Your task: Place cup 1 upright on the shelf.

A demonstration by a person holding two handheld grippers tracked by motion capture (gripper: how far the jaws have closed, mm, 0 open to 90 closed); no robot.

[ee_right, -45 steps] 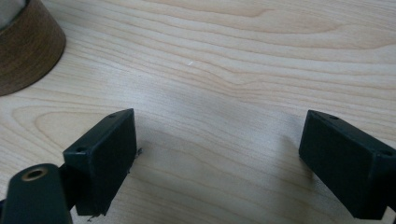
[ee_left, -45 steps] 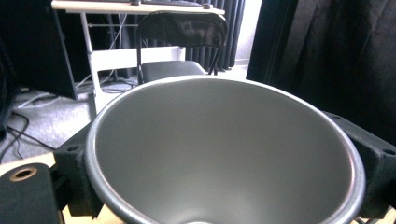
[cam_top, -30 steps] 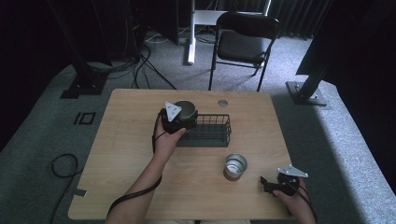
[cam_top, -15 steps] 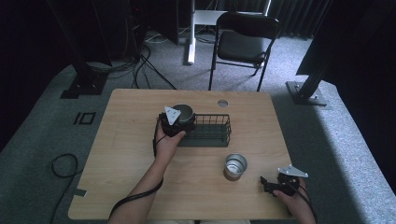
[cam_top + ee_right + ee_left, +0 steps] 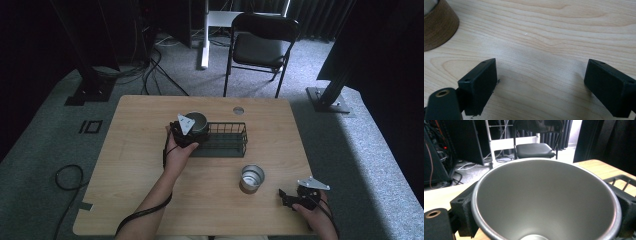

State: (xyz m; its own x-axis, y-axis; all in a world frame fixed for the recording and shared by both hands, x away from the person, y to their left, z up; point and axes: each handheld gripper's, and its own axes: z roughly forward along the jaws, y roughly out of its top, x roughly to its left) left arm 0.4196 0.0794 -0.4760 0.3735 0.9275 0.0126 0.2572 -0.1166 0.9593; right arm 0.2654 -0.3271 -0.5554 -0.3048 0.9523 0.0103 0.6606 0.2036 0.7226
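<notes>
Two metal cups are seen on a light wooden table (image 5: 135,165). One steel cup (image 5: 195,121) is clamped between the jaws of the left gripper (image 5: 189,131), held at the left end of a black wire basket (image 5: 225,139) near the middle of the table; whether the cup sits inside the basket or just above its rim cannot be told. In the left gripper view, the cup's wide grey mouth (image 5: 546,200) is pressed on both sides by the black jaws, with the basket's wire edge (image 5: 624,181) at the right. A second, brown-sided cup (image 5: 251,178) is stood upright in front of the basket. The right gripper (image 5: 290,199) is rested low at the table's near right corner, jaws spread wide over bare wood, nothing held. A black folding chair (image 5: 262,47) is seen beyond the table.
</notes>
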